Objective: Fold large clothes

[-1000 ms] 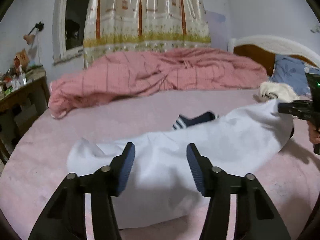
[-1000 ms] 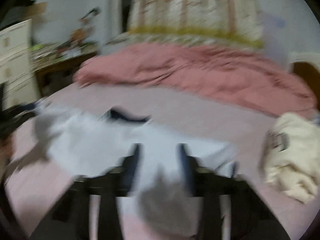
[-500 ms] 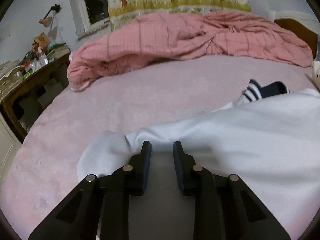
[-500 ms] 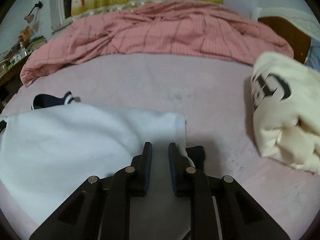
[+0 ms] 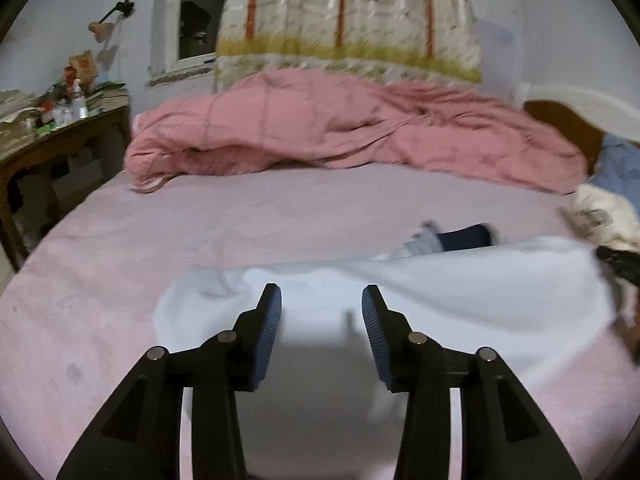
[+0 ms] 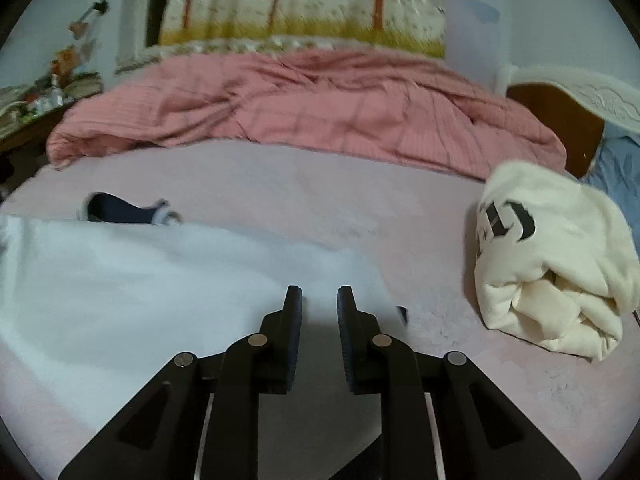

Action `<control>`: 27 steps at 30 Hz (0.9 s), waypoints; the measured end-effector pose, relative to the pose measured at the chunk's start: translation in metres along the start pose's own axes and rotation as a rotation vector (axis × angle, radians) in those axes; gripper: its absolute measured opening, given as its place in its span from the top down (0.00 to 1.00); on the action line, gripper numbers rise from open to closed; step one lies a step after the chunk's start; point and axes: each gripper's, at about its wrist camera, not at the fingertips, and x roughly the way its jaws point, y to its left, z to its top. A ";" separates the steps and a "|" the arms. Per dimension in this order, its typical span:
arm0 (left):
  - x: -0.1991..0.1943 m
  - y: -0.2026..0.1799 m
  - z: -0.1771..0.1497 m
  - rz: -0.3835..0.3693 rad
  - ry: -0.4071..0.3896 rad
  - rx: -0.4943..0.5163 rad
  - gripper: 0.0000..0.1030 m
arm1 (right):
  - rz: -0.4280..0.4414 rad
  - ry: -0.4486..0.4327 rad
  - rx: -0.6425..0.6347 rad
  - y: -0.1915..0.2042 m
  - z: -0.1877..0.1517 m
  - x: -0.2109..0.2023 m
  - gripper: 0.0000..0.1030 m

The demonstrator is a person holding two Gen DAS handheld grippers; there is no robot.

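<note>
The white garment [image 5: 460, 292] lies spread across the pink bed [image 5: 280, 208], its long axis running from side to side in both wrist views. In the left wrist view it fills the lower middle and stretches away to the right edge; in the right wrist view [image 6: 120, 280] it fills the lower left and ends just right of centre. So each gripper sits at one end of the same cloth: the left gripper [image 5: 322, 308] at the end that shows in the lower middle of its frame, the right gripper [image 6: 319, 308] at the opposite end.

The left jaws are opening, and the cloth lies under and between them with the pads clear of it, so that end looks released. The right jaws stand close together with the white fabric running between them; whether the pads truly pinch it I cannot tell, since the narrow gap shows only shaded cloth.

Beyond the garment's far edge a dark navy cuff with pale stripes [image 6: 124, 212] pokes out toward the upper left. A cream sweatshirt [image 6: 552, 264] sits bundled at the right, well apart from the white cloth. The rumpled pink quilt [image 5: 340, 136] fills the back of the bed.
</note>
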 end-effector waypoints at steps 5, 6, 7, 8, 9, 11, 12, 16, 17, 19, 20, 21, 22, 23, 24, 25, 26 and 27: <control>-0.022 -0.036 -0.005 -0.140 0.031 -0.036 0.60 | 0.162 -0.025 0.095 0.013 0.002 -0.039 0.43; -0.023 -0.044 -0.008 -0.173 0.037 -0.041 0.60 | 0.203 -0.020 0.105 0.017 0.002 -0.046 0.43; -0.023 -0.051 -0.012 -0.184 0.035 -0.034 0.60 | 0.227 -0.009 0.107 0.021 0.001 -0.050 0.42; -0.022 -0.058 -0.017 -0.174 0.034 -0.016 0.60 | 0.253 0.008 0.108 0.025 0.000 -0.052 0.38; -0.019 -0.065 -0.022 -0.156 0.041 0.001 0.60 | 0.284 0.029 0.111 0.030 -0.002 -0.054 0.37; -0.005 -0.073 -0.032 -0.149 0.088 0.007 0.60 | 0.374 0.071 0.095 0.043 -0.010 -0.058 0.37; 0.004 -0.075 -0.036 -0.146 0.114 0.002 0.60 | 0.409 0.091 0.077 0.051 -0.012 -0.058 0.48; 0.029 -0.088 -0.051 -0.034 0.176 0.042 0.60 | 0.455 0.170 0.018 0.084 -0.021 -0.051 0.73; 0.028 -0.090 -0.051 -0.022 0.170 0.051 0.60 | 0.422 0.196 0.018 0.090 -0.022 -0.046 0.76; 0.031 -0.090 -0.053 -0.018 0.181 0.053 0.59 | 0.409 0.254 0.041 0.098 -0.025 -0.035 0.80; 0.033 -0.089 -0.053 -0.021 0.190 0.047 0.59 | 0.393 0.299 0.058 0.102 -0.028 -0.027 0.80; 0.033 -0.088 -0.053 -0.025 0.193 0.042 0.59 | 0.376 0.342 0.080 0.104 -0.030 -0.019 0.80; 0.033 -0.087 -0.054 -0.030 0.194 0.035 0.59 | 0.369 0.370 0.092 0.105 -0.031 -0.011 0.80; 0.034 -0.085 -0.054 -0.036 0.194 0.028 0.59 | 0.357 0.397 0.090 0.107 -0.031 -0.006 0.80; 0.034 -0.083 -0.055 -0.044 0.194 0.020 0.59 | 0.349 0.408 0.080 0.109 -0.030 -0.001 0.80; 0.036 -0.080 -0.055 -0.061 0.195 0.001 0.60 | 0.336 0.415 0.069 0.113 -0.028 0.000 0.80; 0.039 -0.075 -0.055 -0.084 0.201 -0.031 0.60 | 0.325 0.423 0.061 0.114 -0.025 0.003 0.82; 0.040 -0.071 -0.055 -0.106 0.206 -0.063 0.60 | 0.312 0.430 0.047 0.116 -0.020 0.006 0.86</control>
